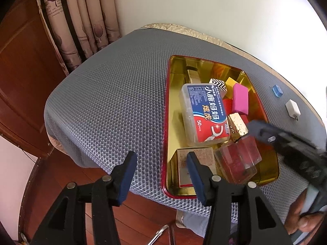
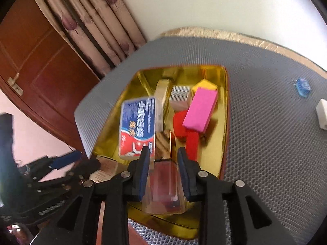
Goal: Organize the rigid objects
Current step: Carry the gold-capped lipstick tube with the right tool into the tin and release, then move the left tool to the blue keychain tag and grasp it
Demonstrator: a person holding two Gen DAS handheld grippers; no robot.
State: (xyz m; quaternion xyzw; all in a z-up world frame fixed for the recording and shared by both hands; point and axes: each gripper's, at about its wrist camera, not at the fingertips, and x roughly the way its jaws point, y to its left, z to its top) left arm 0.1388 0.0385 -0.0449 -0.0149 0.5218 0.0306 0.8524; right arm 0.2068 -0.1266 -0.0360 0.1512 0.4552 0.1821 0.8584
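A gold-lined tin tray (image 1: pixel 265 171) with a red outer rim sits on the grey honeycomb mat (image 1: pixel 106 94) that covers the table, and it is crowded with small things. The right gripper (image 2: pixel 163 159) reaches into the near end of the tray, its blue pads on either side of a clear perfume bottle (image 2: pixel 164 185) with reddish contents and a gold cap; the jaws stand narrow, and I cannot tell whether the pads are pressing on the glass or have just let go. The left gripper (image 1: pixel 161 163) hangs over the tray's near left corner with its jaws moderately wide and nothing between them. Also in the tray lie a dental floss pick box (image 1: pixel 204 112), a pink block (image 1: pixel 240 99), a red block (image 2: pixel 180 125), a black-and-white zigzag box (image 1: pixel 218 84) and a small cardboard carton (image 1: pixel 186 163). Out on the mat, well apart from the tray, rest a blue clip (image 1: pixel 277 90) and a white plug adapter (image 1: pixel 292 107).
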